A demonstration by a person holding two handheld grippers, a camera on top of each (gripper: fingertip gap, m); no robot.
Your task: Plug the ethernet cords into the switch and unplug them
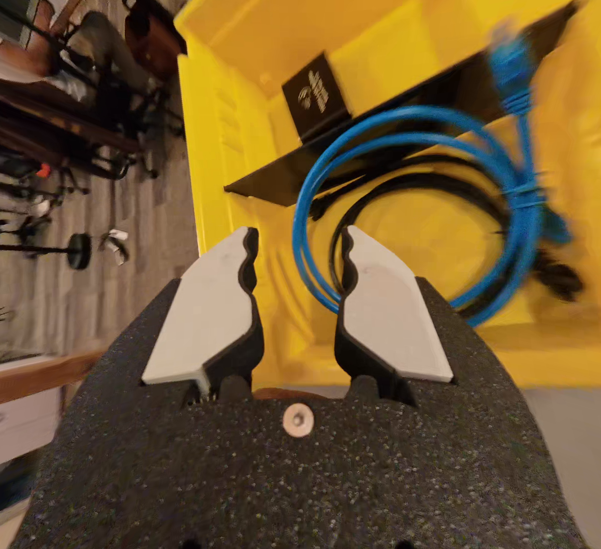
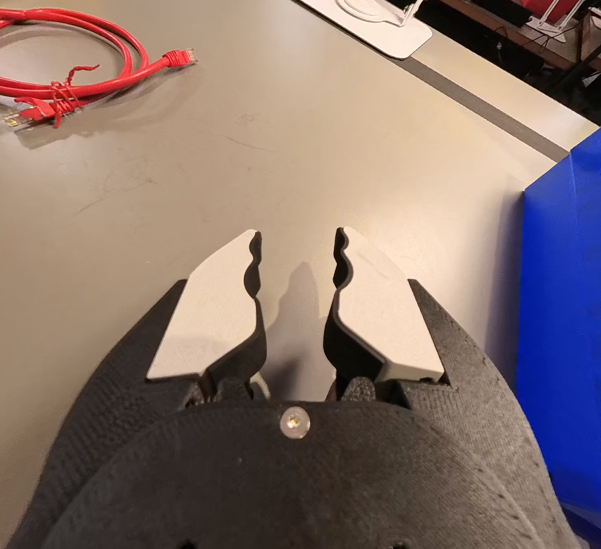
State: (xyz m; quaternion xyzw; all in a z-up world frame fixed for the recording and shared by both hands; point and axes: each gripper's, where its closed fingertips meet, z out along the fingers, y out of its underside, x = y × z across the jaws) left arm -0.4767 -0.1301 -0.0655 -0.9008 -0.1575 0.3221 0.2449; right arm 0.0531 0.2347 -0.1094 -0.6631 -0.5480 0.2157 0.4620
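Looking along my left gripper point(image 1: 299, 234), I am seeing its fingers point(image 1: 208, 302) spread apart and holding nothing. They are hanging over a yellow bin point(image 1: 292, 20). A blue cord point(image 1: 419, 120), tied in loops, is lying inside with a black cord point(image 1: 432, 185) and a black switch point(image 1: 312, 94). This view is blurry. A wood floor point(image 1: 146, 208) and chairs are showing beside the bin.

My right gripper point(image 2: 298, 234) is hovering over a grey desk point(image 2: 292, 130), its fingers spread and empty too. A red cord point(image 2: 107, 46) is lying coiled on the desk, well away to the left. A blue bin point(image 2: 566, 306) is sitting at the right. A white stand point(image 2: 357, 13) is resting at the far edge.
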